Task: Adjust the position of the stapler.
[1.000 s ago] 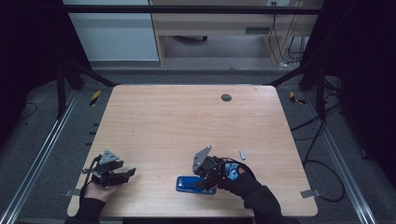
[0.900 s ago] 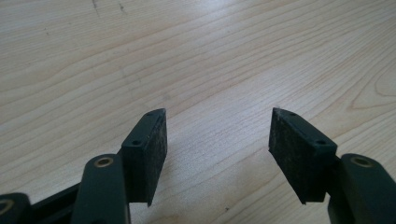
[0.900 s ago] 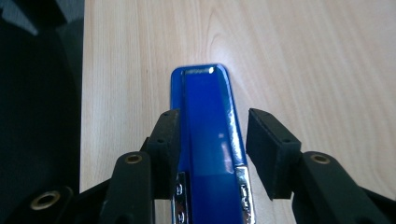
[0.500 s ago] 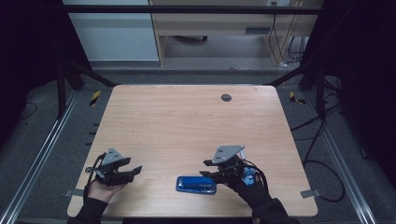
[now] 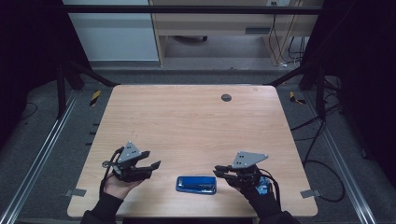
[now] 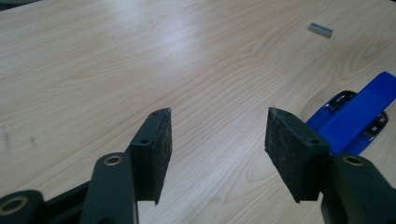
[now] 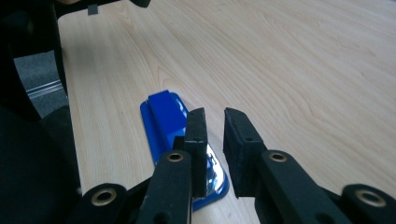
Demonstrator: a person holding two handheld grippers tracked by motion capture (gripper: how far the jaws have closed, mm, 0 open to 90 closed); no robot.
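Observation:
A blue stapler [image 5: 196, 184] lies flat on the wooden table [image 5: 187, 121] near its front edge, between my two hands. My left gripper [image 5: 153, 158] hovers to the stapler's left, open, its jaws just eased slightly inward with nothing between them [image 6: 217, 135]; the stapler [image 6: 355, 119] shows past its right jaw. My right gripper [image 5: 216, 171] is just right of the stapler, pointing left at it. Its jaws have just been closing and stand with a narrow gap [image 7: 215, 126] and nothing between them. The stapler [image 7: 166, 121] lies beyond and below its left jaw, not touched.
A small grey metal strip [image 6: 320, 30] lies on the table farther off. A dark round grommet [image 5: 226, 97] sits near the far edge. The table's front edge runs close under both hands, with metal rails and cables on the floor at both sides.
My right gripper has drawn away to the right of the stapler and its jaws have narrowed. My left gripper has risen and shifted right. The stapler has stayed put.

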